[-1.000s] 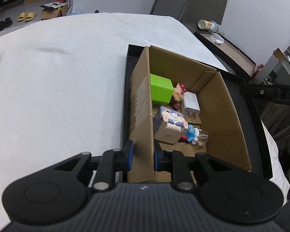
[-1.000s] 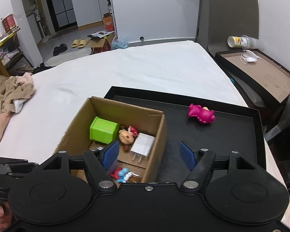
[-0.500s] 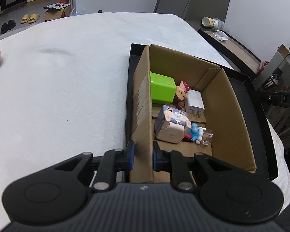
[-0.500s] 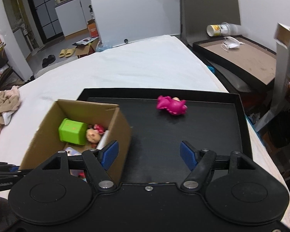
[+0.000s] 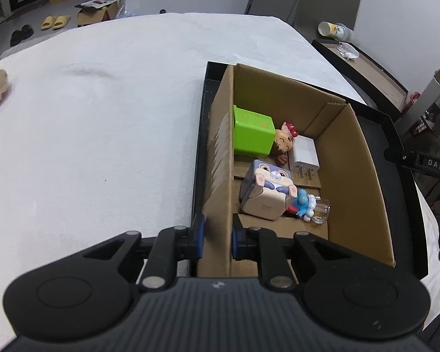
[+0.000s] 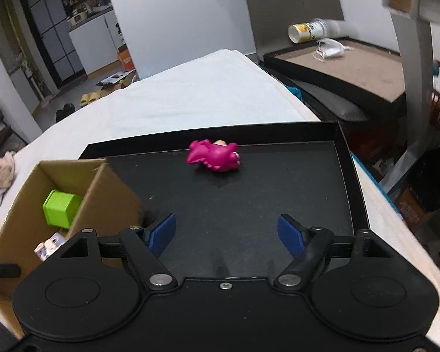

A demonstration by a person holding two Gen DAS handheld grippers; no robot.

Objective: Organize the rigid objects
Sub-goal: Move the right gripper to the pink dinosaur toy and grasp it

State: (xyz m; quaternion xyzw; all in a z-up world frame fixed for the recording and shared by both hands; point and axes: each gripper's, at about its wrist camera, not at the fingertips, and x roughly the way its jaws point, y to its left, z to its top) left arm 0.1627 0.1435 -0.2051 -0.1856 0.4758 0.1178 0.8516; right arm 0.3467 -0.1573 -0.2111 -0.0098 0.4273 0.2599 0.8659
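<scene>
A cardboard box (image 5: 358,170) stands in the left part of a black tray (image 6: 278,199). My left gripper (image 5: 217,236) is shut on the box's left wall. Inside lie a green cube (image 5: 250,130), a small doll figure (image 5: 284,145), a white charger (image 5: 305,154), a rabbit-print cube (image 5: 267,187) and a blue figure (image 5: 303,204). A pink toy (image 6: 214,156) lies on the tray's far side. My right gripper (image 6: 227,233) hovers over the bare tray short of it, jaws opening with nothing between them.
The tray rests on a white cloth-covered table (image 5: 88,132). A second tray-like table (image 6: 352,67) with a tipped cup (image 6: 306,30) stands at the far right. Crumpled cloth (image 6: 0,173) lies at the table's left. The table's right edge drops off close to the tray.
My right gripper has swung right and down from over the box toward the pink toy, and its jaws have widened. The left gripper keeps its hold on the box wall.
</scene>
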